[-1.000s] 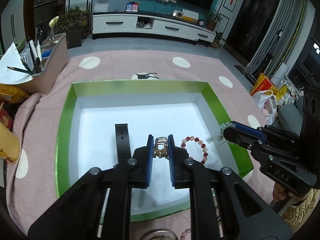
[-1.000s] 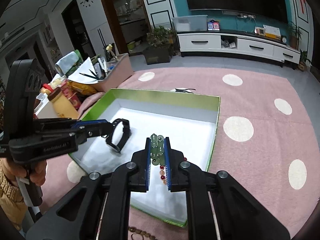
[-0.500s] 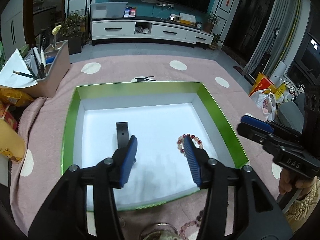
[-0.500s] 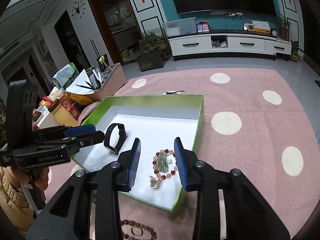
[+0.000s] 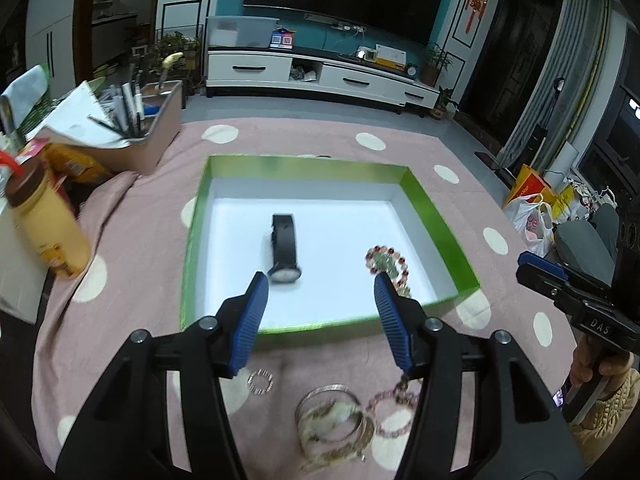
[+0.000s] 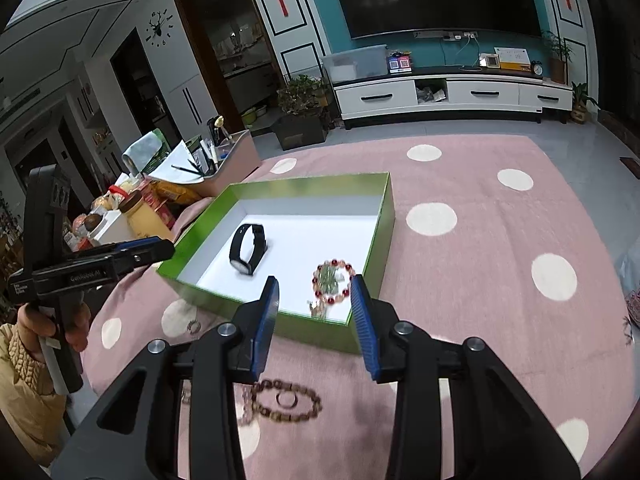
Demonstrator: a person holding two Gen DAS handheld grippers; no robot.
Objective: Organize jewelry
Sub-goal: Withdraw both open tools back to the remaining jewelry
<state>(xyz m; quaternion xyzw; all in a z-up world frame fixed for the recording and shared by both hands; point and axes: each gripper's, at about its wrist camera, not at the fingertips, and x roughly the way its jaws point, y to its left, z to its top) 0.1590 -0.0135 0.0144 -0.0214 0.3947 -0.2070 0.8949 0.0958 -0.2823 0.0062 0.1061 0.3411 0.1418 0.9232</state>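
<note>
Loose jewelry: bangles (image 5: 330, 420) and a pink bead bracelet (image 5: 390, 412) lie on the cloth (image 5: 132, 216) just under your left gripper (image 5: 320, 312), on your side of the box (image 5: 192, 240); a small bead ring (image 5: 260, 380) sits beside them
Brown chain: a chain (image 6: 280, 400) with a ring (image 6: 286, 399) inside it lies on the cloth right below your right gripper (image 6: 314, 312); its long axis runs left to right across the fingers
Already in box: watch (image 5: 285, 248) standing on its edge mid-floor, red bead bracelet (image 5: 386, 264) near the right wall with a green piece inside it
Left gripper: released, jaws spread wide, holding nothing
Right gripper: released too, jaws wide, empty
Key relation: the bangles are nearer your left hand, the chain nearer your right; each is below and behind the fingertips, so you likely need to pull back and tip down
Risk: bangles are blurred and tangled; you may lift more than one
</note>
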